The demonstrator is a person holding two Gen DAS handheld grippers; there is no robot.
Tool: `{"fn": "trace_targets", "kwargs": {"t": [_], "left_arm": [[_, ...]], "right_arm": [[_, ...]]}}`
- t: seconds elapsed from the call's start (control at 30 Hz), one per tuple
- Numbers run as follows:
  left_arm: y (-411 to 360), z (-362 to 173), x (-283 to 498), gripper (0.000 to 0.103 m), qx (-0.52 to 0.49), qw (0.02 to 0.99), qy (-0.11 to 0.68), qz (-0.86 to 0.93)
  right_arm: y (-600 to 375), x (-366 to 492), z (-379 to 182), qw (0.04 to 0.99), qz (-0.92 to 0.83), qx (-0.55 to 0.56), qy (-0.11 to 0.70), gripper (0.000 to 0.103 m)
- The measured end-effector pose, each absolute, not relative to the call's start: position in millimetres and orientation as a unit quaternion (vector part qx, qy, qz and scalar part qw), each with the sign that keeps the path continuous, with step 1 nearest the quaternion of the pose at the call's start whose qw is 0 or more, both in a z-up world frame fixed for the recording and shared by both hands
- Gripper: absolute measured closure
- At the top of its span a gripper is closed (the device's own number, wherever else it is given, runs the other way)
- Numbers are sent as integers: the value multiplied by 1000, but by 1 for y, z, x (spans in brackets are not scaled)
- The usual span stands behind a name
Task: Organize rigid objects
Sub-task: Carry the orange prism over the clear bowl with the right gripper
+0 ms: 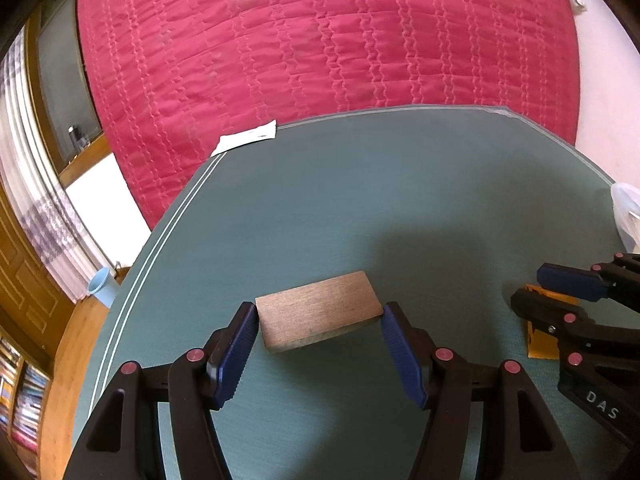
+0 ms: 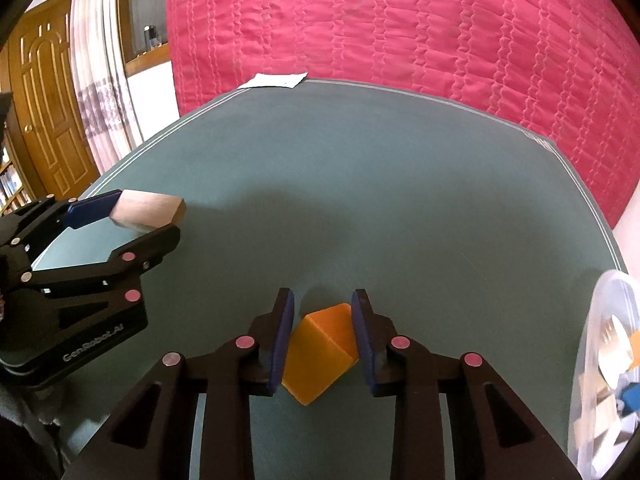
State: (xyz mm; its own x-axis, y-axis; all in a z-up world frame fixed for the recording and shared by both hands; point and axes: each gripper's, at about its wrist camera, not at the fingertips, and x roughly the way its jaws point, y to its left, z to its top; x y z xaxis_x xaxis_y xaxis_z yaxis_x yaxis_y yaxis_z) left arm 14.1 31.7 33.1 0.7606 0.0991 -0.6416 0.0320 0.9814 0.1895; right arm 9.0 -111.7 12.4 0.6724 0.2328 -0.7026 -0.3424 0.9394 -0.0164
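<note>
Your right gripper (image 2: 322,330) is clamped on the orange plastic wedge block (image 2: 320,354); the clear plastic bin (image 2: 612,320) sits to its right. Your left gripper (image 1: 319,328) squeezes the long ends of the flat brown wooden block (image 1: 318,310).

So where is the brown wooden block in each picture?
Left wrist view: the wooden block sits low in the middle, between the left tool's pads.
Right wrist view: the same block is at the left edge, in that tool.
Shared landmark: the white paper at the table's far edge.
</note>
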Motion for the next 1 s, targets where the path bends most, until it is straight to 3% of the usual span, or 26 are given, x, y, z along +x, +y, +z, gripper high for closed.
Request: {"fn": "trace_targets", "kwargs": {"t": [0.4, 0.5, 0.63, 1.0], "left_arm": [[6, 31, 12, 36, 106, 928, 357, -1], [4, 30, 12, 36, 99, 926, 364, -4], [5, 28, 13, 36, 92, 924, 371, -5], [4, 26, 12, 36, 87, 921, 379, -7]], "right_arm": [[-144, -6, 13, 911, 170, -44, 374, 74], [-149, -6, 11, 908, 174, -33, 380, 69], [-151, -11, 10, 904, 181, -34, 385, 47], [-166, -26, 7, 901, 171, -29, 397, 46]]}}
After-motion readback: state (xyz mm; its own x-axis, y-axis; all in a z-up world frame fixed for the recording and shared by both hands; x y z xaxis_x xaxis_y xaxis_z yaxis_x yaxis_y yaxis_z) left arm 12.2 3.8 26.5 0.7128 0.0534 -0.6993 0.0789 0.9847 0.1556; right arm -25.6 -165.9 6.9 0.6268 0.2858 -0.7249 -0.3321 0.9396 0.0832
